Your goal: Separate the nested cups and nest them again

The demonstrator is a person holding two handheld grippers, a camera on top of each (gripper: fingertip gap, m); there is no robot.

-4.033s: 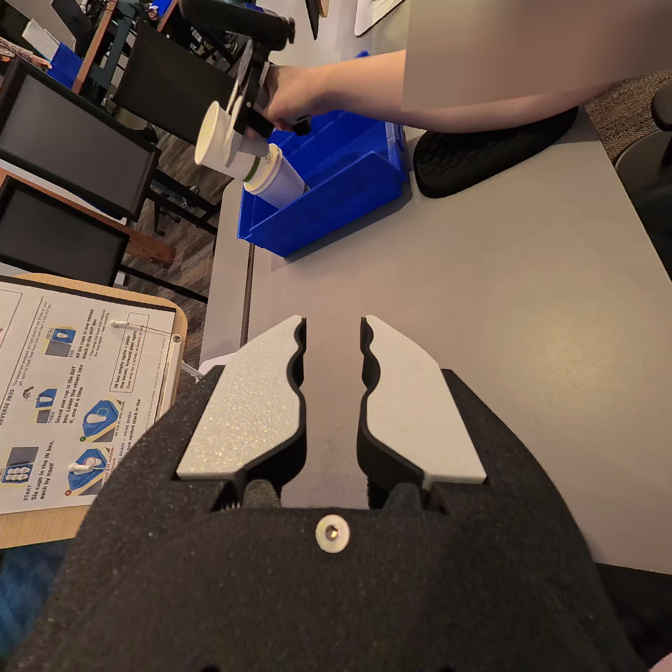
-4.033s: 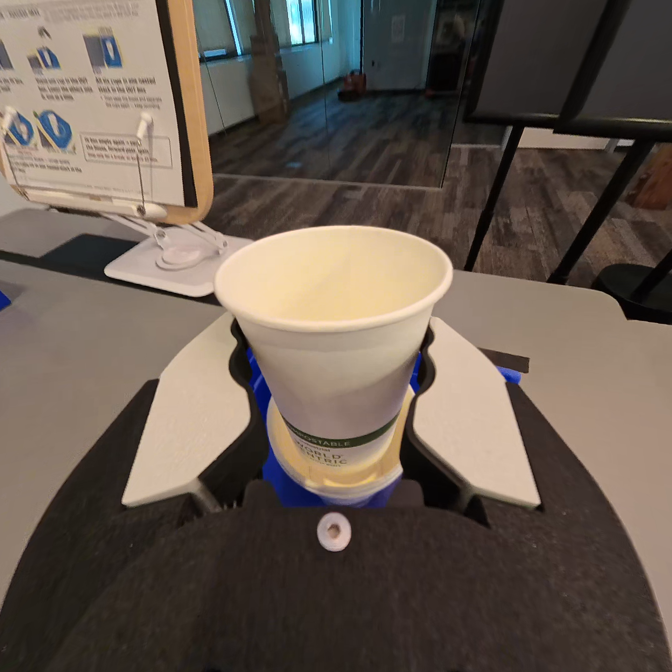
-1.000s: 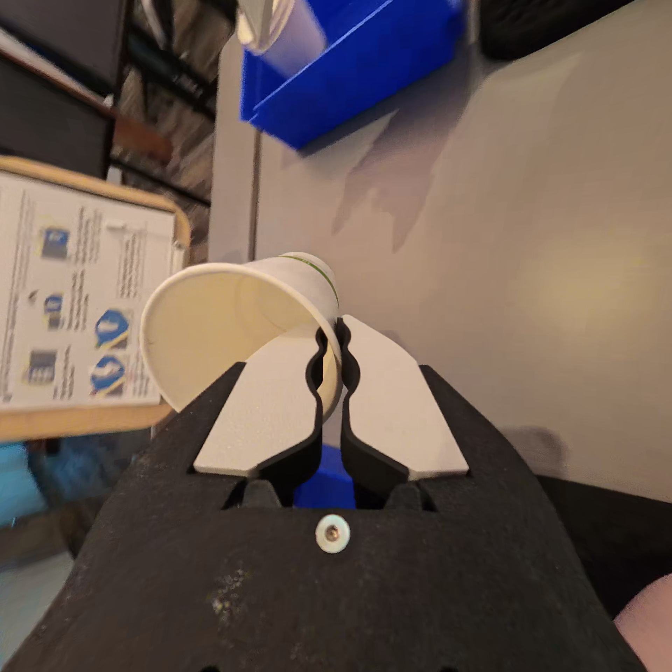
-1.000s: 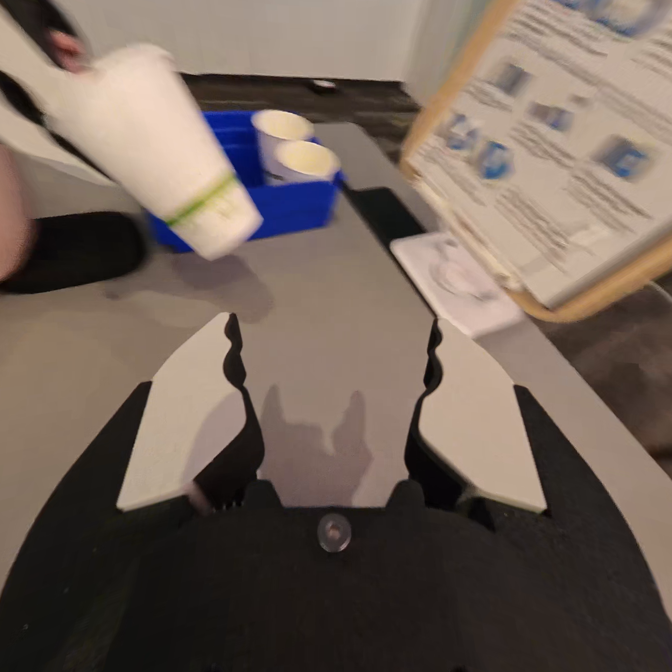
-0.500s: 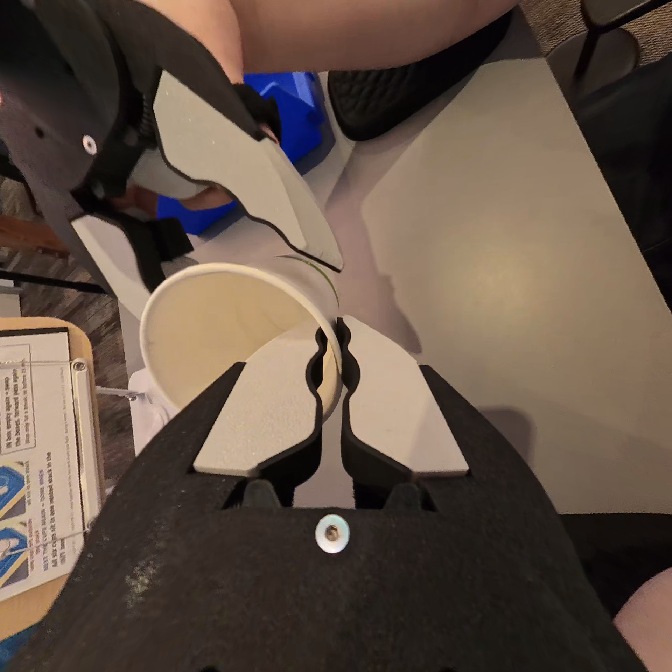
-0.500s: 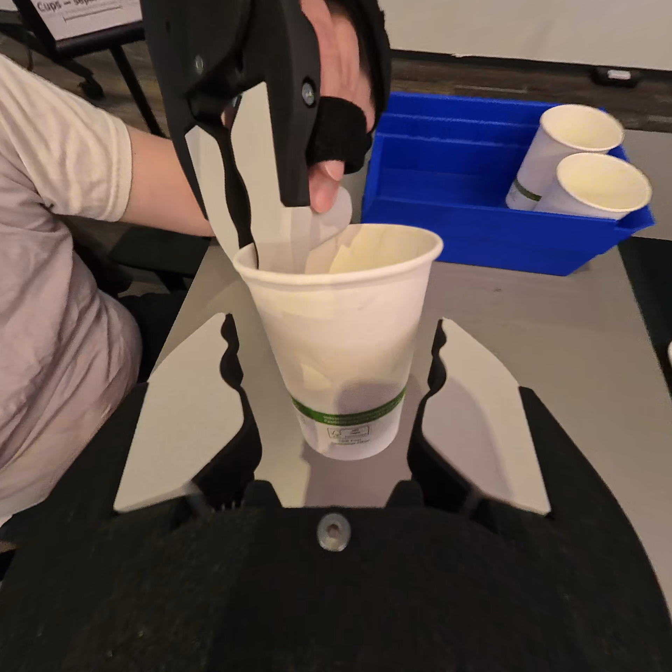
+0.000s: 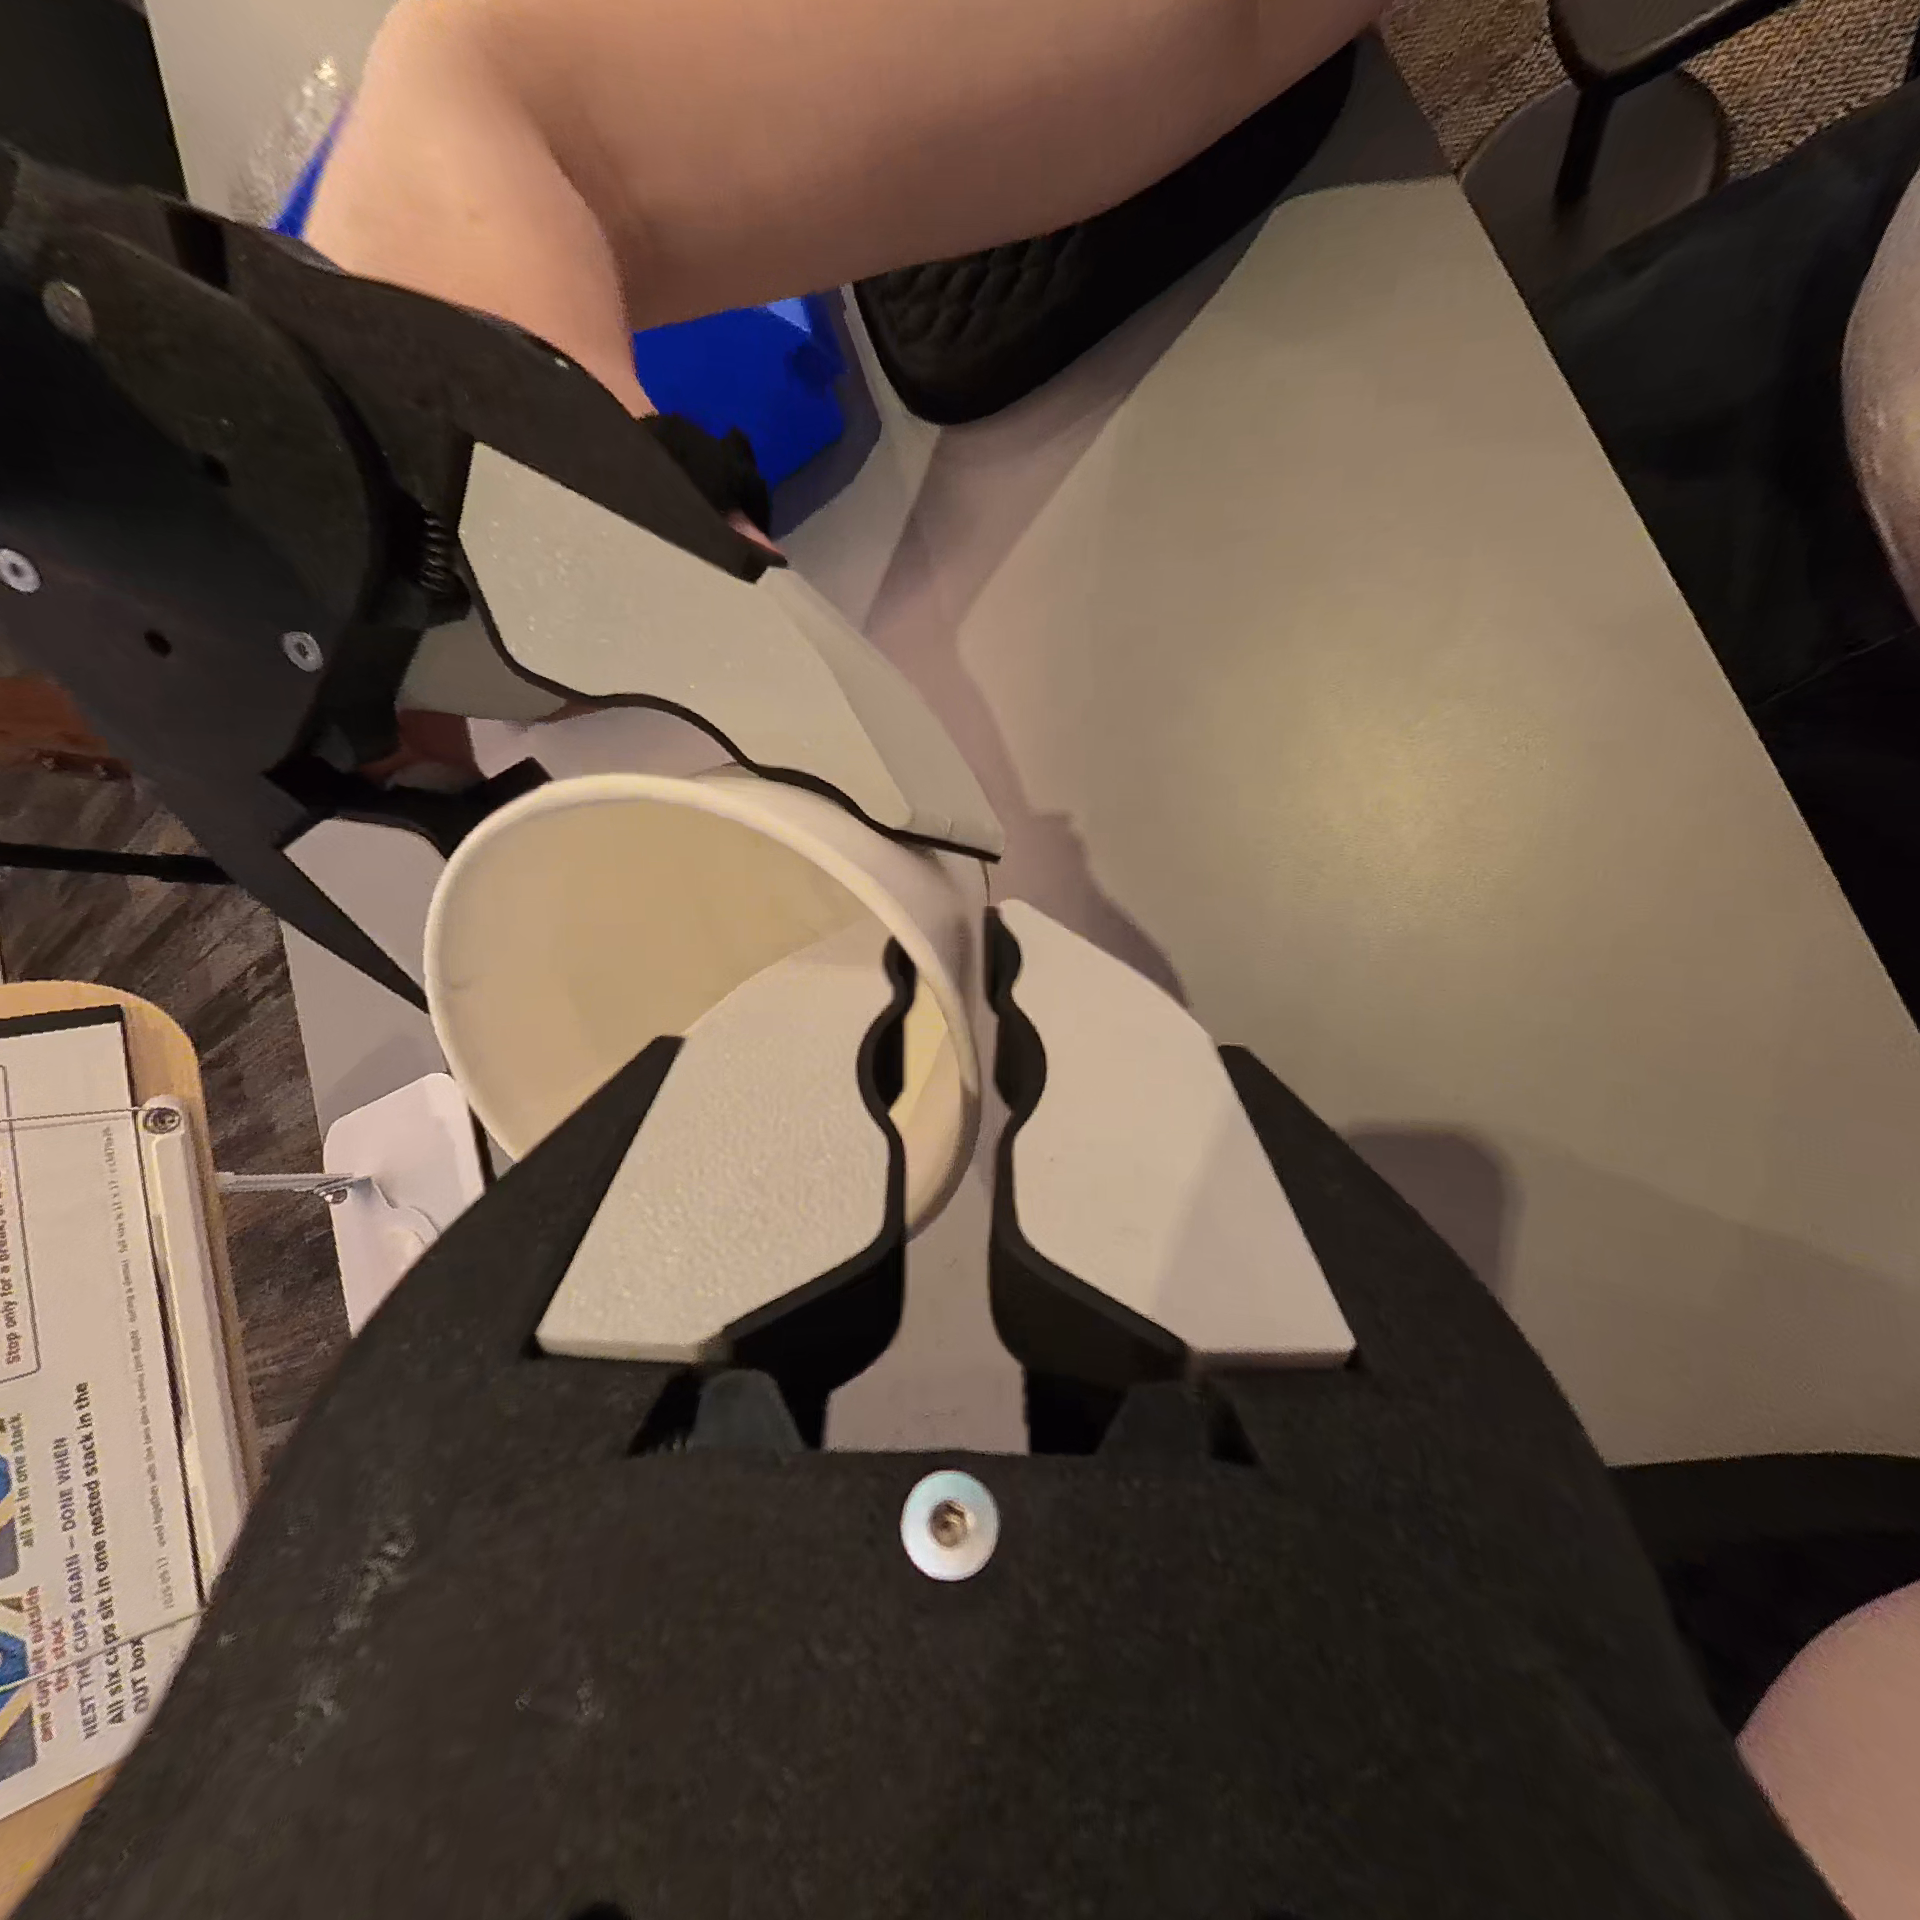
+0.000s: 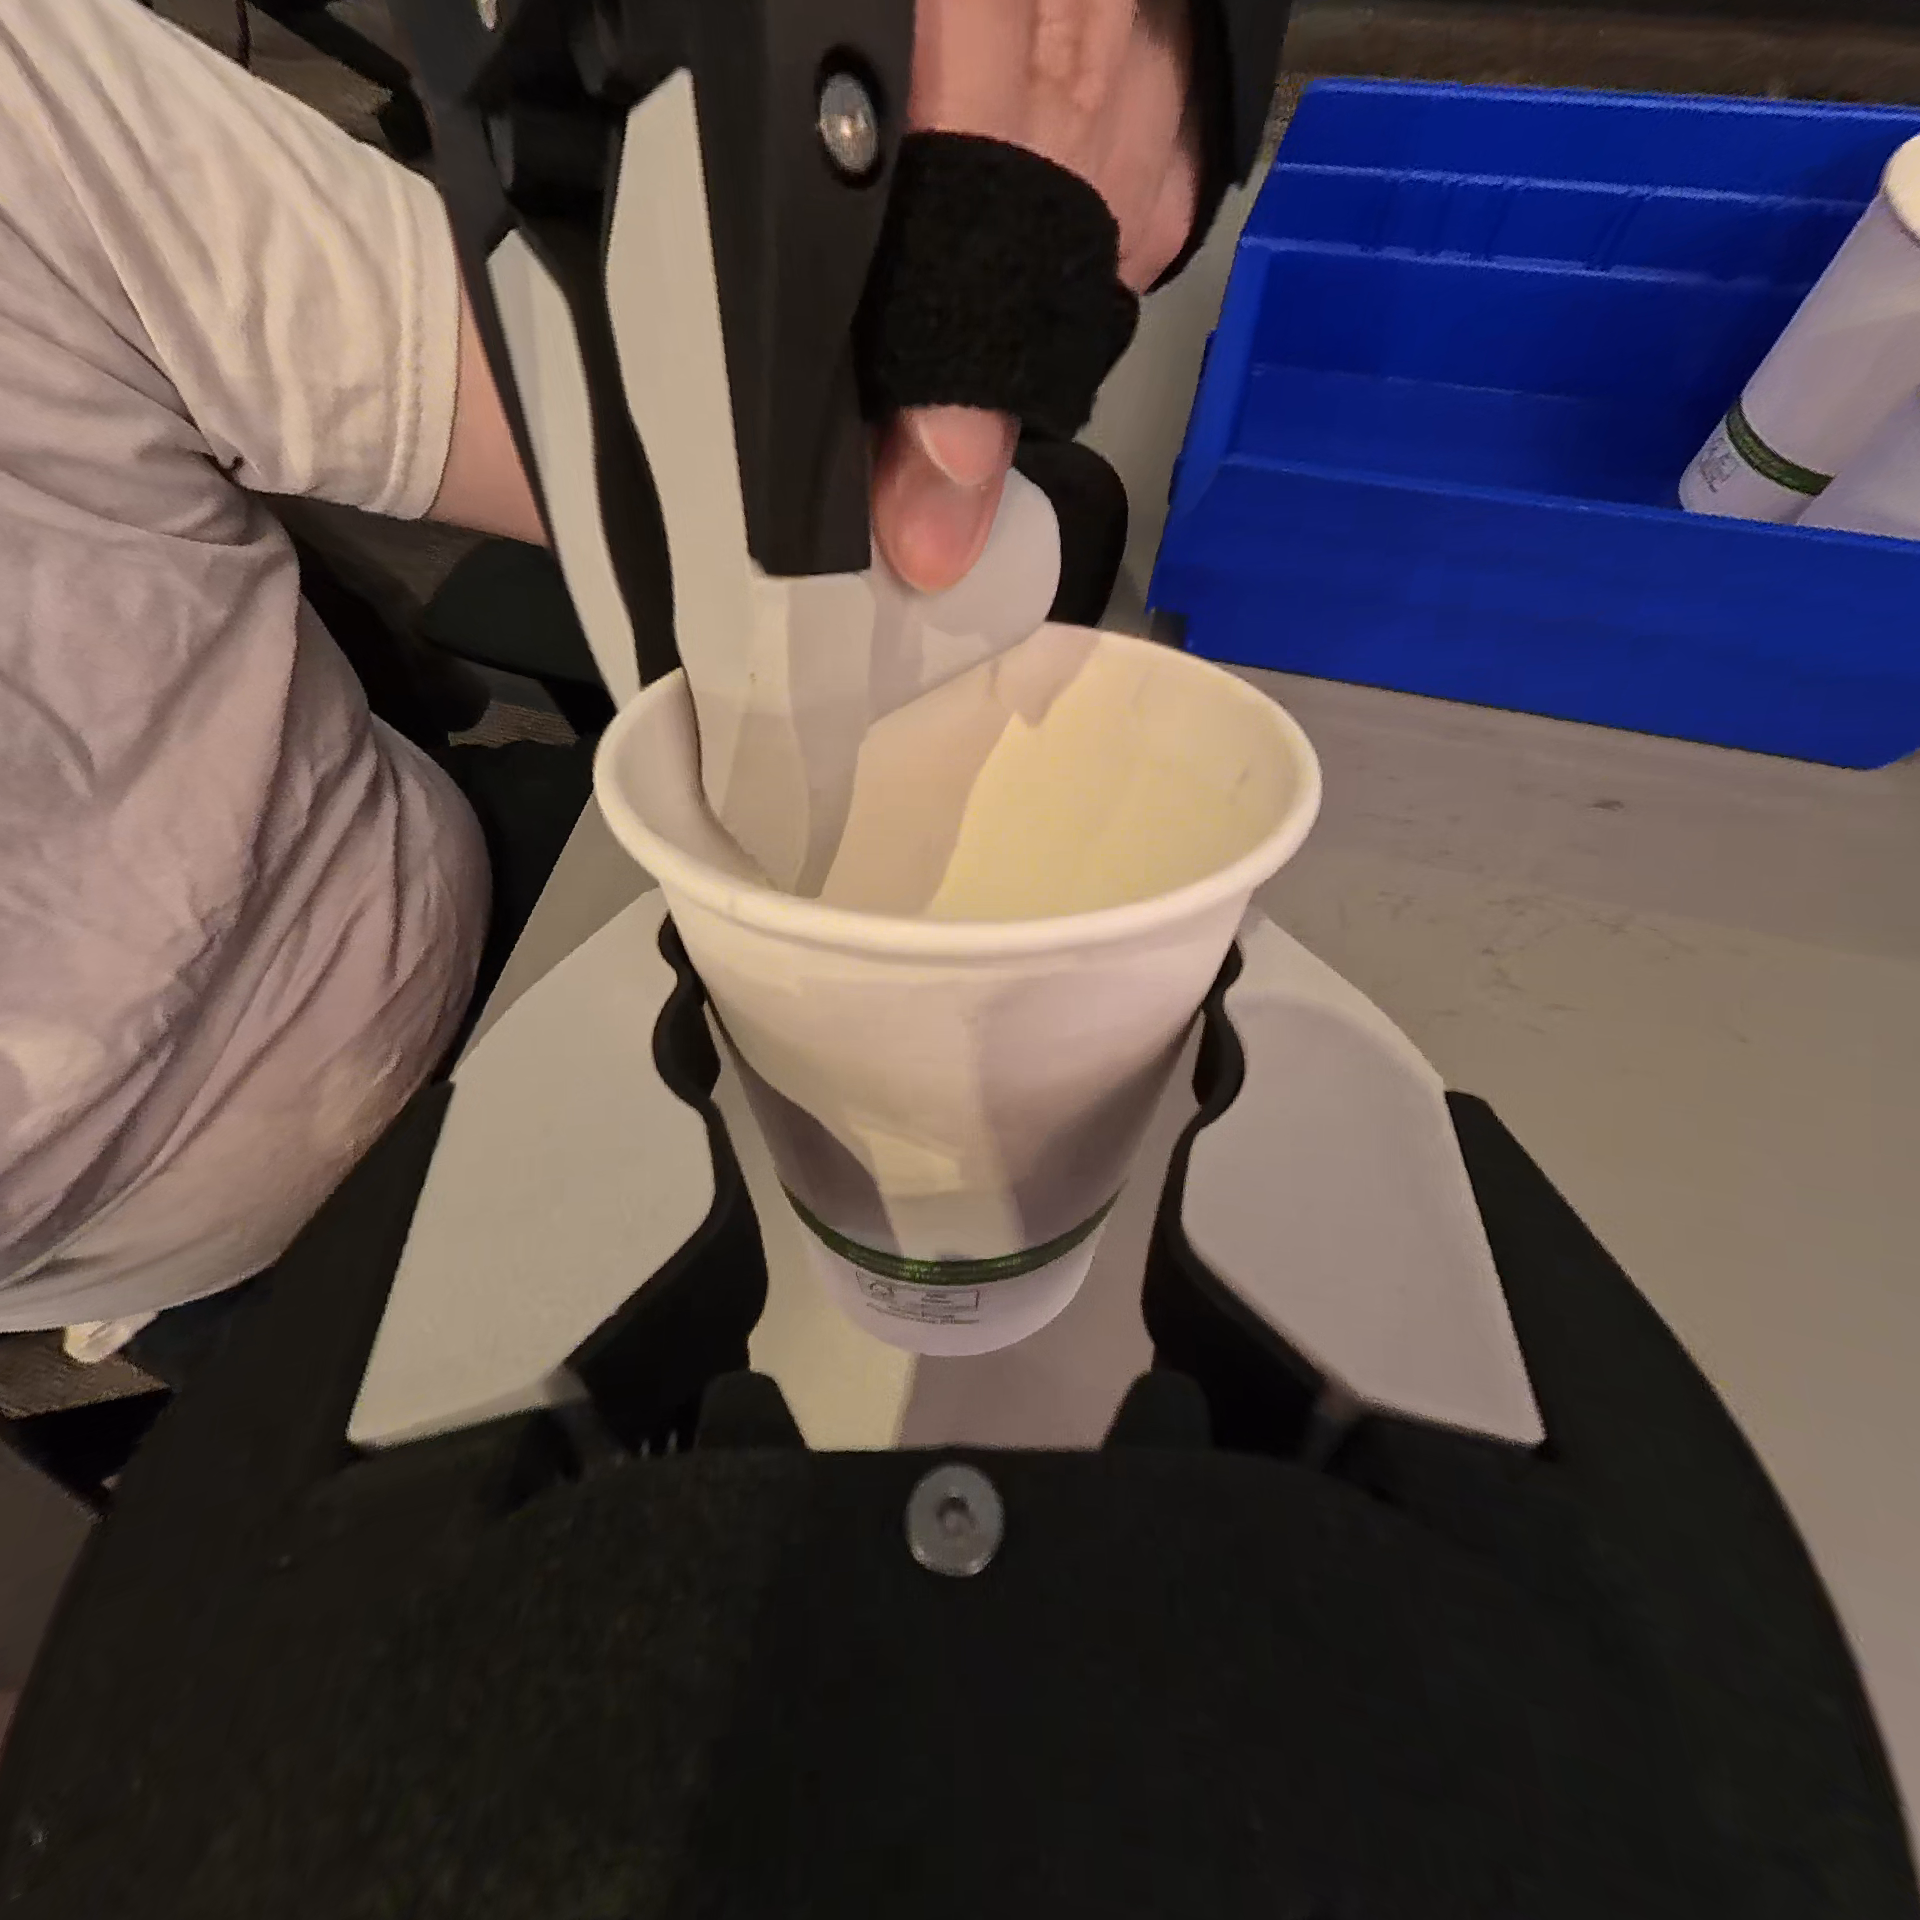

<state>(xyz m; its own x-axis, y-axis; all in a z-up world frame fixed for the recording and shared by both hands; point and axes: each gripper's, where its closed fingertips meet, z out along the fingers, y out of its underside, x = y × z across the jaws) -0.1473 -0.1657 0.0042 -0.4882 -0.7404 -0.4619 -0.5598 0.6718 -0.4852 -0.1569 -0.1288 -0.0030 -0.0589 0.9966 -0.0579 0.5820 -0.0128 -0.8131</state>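
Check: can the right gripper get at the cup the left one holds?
Probably yes: the right gripper already brackets the cup, fingers at both walls. The left gripper pinches only the rim.

A grey counter (image 7: 1403,790) fills most of the left wrist view. On its far part lies a black textured pad (image 7: 1049,312). At the left edge stands a wood-rimmed board carrying a printed instruction sheet (image 7: 94,1382) on a white stand (image 7: 400,1164) (its base sits on the counter's edge). Beyond it shows dark wood-pattern floor (image 7: 197,935). A dark chair (image 7: 1621,114) stands past the counter's right side.
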